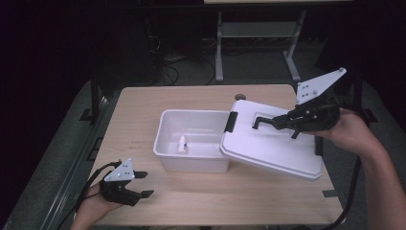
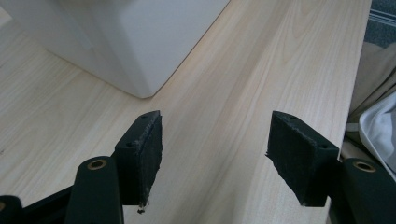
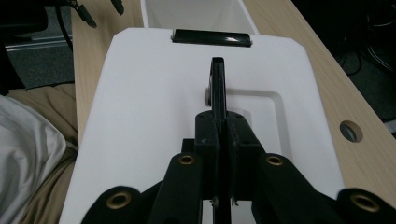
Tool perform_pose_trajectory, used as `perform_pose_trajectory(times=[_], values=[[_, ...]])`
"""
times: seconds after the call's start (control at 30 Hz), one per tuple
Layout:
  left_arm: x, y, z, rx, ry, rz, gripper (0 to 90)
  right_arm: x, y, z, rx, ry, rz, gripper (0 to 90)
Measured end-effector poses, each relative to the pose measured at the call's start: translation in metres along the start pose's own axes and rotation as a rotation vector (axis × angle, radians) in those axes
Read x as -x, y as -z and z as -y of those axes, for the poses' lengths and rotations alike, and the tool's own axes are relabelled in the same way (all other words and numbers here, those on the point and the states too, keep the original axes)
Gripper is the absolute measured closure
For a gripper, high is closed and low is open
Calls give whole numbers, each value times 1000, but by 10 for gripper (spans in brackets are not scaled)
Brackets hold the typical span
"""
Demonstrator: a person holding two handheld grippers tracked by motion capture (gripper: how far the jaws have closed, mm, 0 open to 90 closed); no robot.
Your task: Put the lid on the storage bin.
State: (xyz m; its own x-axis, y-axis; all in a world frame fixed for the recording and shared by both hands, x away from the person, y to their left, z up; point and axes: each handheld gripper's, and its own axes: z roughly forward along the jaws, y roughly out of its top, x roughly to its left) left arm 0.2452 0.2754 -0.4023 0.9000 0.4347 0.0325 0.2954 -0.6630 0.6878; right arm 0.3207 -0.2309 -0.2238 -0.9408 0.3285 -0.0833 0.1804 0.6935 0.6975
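while right tool (image 1: 274, 122) clamps the lid's handle (image 3: 217, 84), lid (image 1: 273, 143) rests tilted on bin (image 1: 191, 139) rim. left tool (image 1: 141, 184) idles released on tabletop (image 1: 143, 105). next prob: lift lid clear w/o dragging bin.

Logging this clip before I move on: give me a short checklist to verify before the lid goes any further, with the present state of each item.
1. Right gripper shut on the lid handle: ok.
2. Lid clear of the table: not ok, its near edge sits low at the table; its left edge rests on the box rim.
3. Box upright and open: ok.
4. Small white item lying inside the box: ok.
5. Left gripper open, empty, apart from the box: ok.
6. Black latch undamaged: cannot tell.
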Motion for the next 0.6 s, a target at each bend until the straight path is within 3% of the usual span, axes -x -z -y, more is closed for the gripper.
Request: perform_pose_trajectory(times=[0.6], values=[[-4, 1, 3, -5, 0, 9, 349, 4, -41, -47, 7, 49, -61, 840]])
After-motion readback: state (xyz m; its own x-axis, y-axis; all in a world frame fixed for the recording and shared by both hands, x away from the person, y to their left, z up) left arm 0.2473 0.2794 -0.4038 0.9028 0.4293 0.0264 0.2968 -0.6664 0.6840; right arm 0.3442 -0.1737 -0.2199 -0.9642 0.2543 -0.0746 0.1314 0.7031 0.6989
